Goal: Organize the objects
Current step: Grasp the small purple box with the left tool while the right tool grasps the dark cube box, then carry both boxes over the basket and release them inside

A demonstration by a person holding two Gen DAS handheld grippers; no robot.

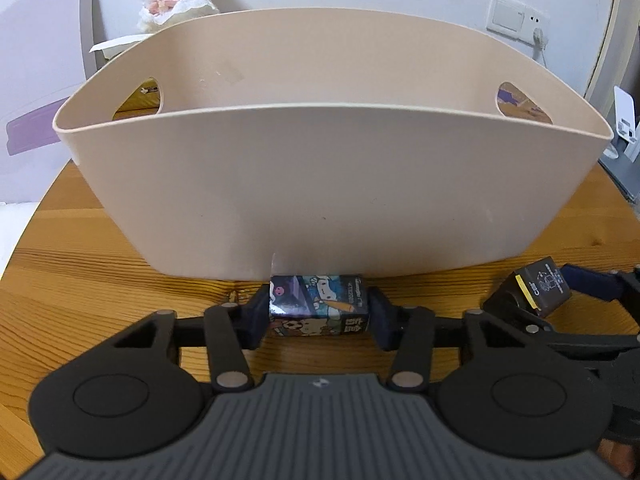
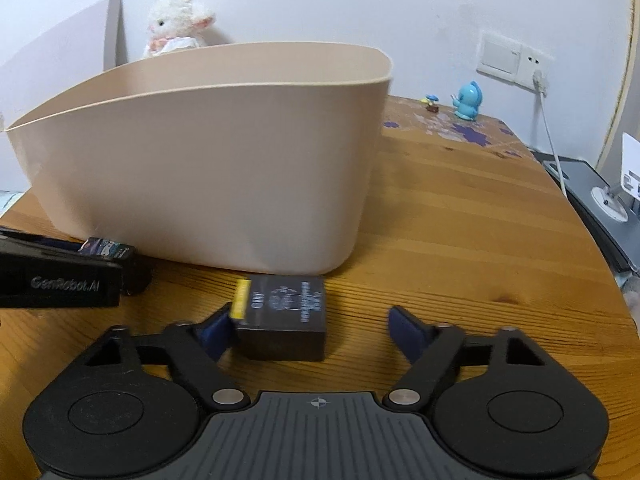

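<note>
A small box printed with cartoon characters (image 1: 318,306) rests on the wooden table (image 1: 80,272), right against the front wall of a large beige basket (image 1: 320,184). My left gripper (image 1: 318,314) is shut on it, a pad pressed to each end. To its right lies a black box with a yellow edge (image 2: 284,316), also seen from the left wrist (image 1: 540,286). My right gripper (image 2: 310,322) is open around it: the left pad touches the yellow end and the right pad (image 2: 408,332) stands well apart. The basket's (image 2: 224,168) floor is hidden by its wall.
A white plush lamb (image 2: 176,26) sits behind the basket. A blue figurine (image 2: 468,102) and a tiny mushroom toy (image 2: 432,103) stand at the table's far right, near a wall socket (image 2: 536,65) with a cable. A grey device (image 2: 600,196) lies beyond the right edge.
</note>
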